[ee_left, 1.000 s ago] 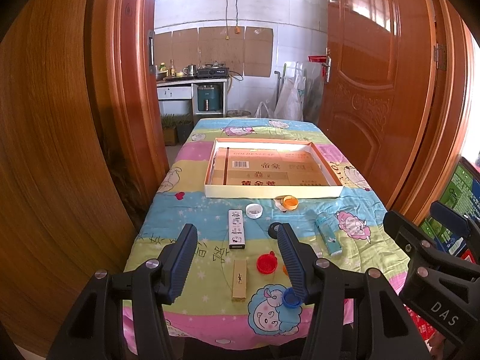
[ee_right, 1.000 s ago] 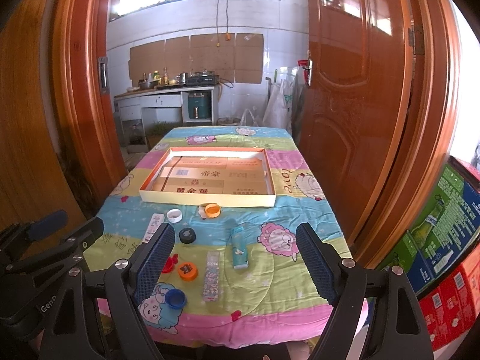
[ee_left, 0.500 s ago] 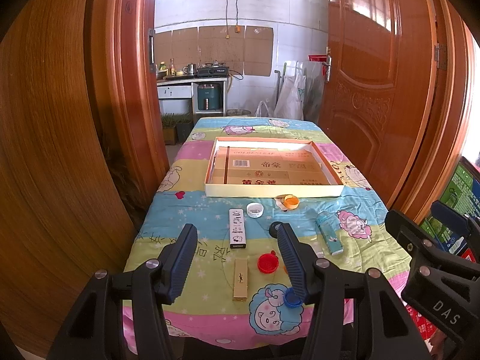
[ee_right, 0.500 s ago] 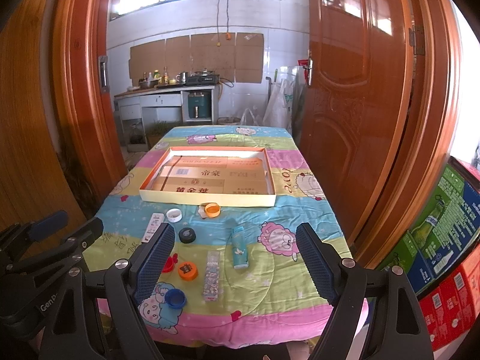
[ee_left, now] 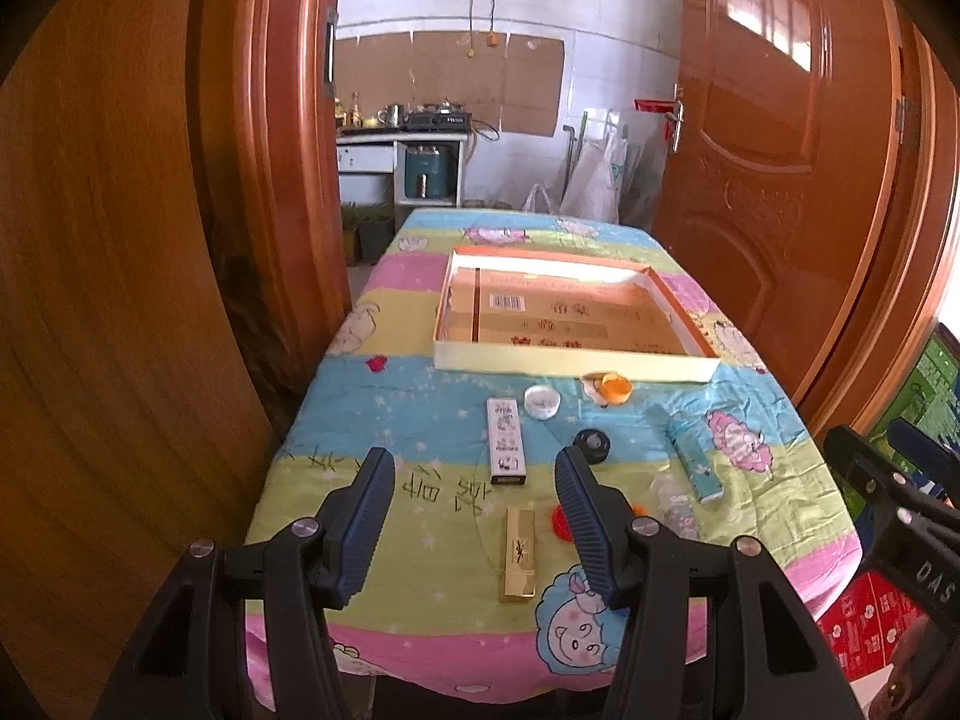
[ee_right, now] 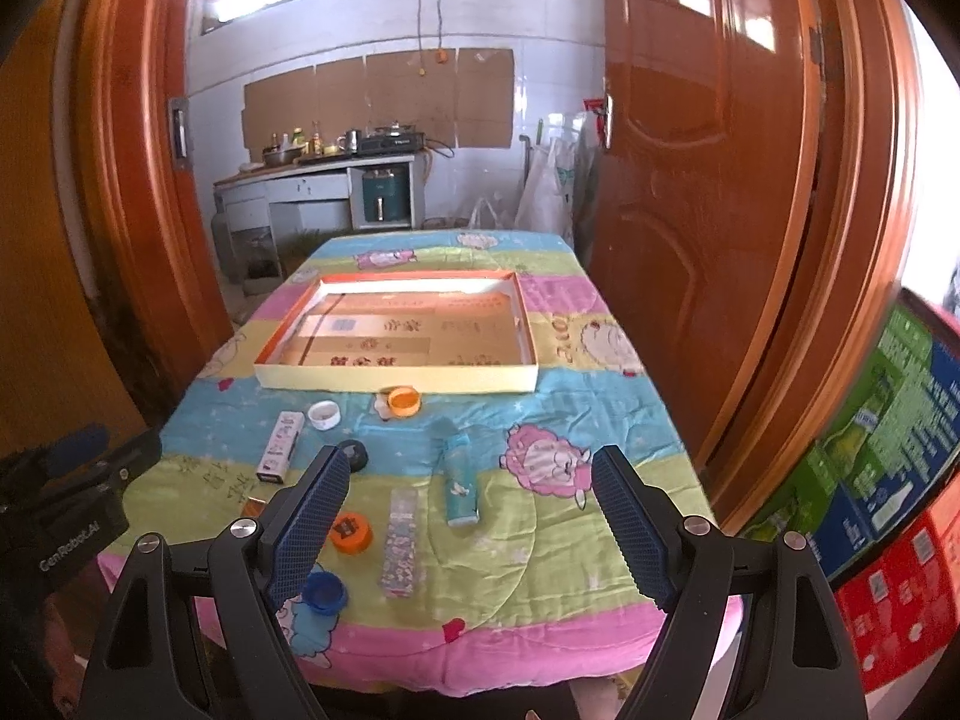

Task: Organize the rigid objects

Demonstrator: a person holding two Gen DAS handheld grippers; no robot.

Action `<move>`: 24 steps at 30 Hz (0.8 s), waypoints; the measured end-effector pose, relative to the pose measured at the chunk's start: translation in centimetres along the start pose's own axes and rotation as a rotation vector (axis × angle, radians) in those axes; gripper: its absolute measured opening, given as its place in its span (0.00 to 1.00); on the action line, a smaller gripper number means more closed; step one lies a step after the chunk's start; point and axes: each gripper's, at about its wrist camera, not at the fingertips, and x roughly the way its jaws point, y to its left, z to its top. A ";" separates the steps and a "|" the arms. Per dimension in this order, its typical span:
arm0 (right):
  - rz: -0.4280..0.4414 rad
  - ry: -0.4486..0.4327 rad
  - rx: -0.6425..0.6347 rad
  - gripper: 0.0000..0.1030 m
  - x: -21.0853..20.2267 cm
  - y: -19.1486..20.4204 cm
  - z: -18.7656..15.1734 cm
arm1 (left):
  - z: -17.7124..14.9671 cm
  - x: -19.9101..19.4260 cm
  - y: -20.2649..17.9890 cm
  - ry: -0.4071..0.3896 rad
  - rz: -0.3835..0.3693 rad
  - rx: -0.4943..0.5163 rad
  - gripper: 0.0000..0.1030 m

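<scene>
Gold box (ee_left: pixel 518 561) lies lengthwise, pointing away, on the bench (ee_left: pixel 420 420) between the left gripper (ee_left: pixel 474 531)'s open fingers; the right gripper (ee_right: pixel 471 531), also open, hangs farther off.

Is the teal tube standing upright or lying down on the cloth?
Lying down. The teal tube rests lengthwise on the cloth, its long side flat, in both views. Neither gripper touches it.

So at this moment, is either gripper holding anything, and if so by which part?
Nothing is held. The left gripper and right gripper are both open above the table's near edge, with the small items lying loose on the tablecloth.
</scene>
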 end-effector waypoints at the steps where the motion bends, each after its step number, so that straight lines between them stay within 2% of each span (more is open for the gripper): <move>1: 0.006 0.010 0.011 0.82 0.5 -0.2 -0.2 | -0.2 0.4 0.1 0.009 -0.011 0.000 0.54; 9: 0.014 0.115 0.025 0.82 4.7 -0.6 -3.0 | -3.3 4.5 -0.2 0.101 -0.061 0.048 0.54; 17: 0.048 0.193 0.037 0.82 7.9 -0.2 -4.1 | -4.2 7.0 -1.4 0.147 -0.110 0.079 0.54; 21: 0.075 0.238 0.049 0.82 9.0 0.0 -4.6 | -4.8 8.5 -1.7 0.190 -0.114 0.088 0.45; 24: 0.102 0.254 0.044 0.82 9.6 0.4 -4.8 | -5.2 9.2 -1.5 0.206 -0.121 0.078 0.44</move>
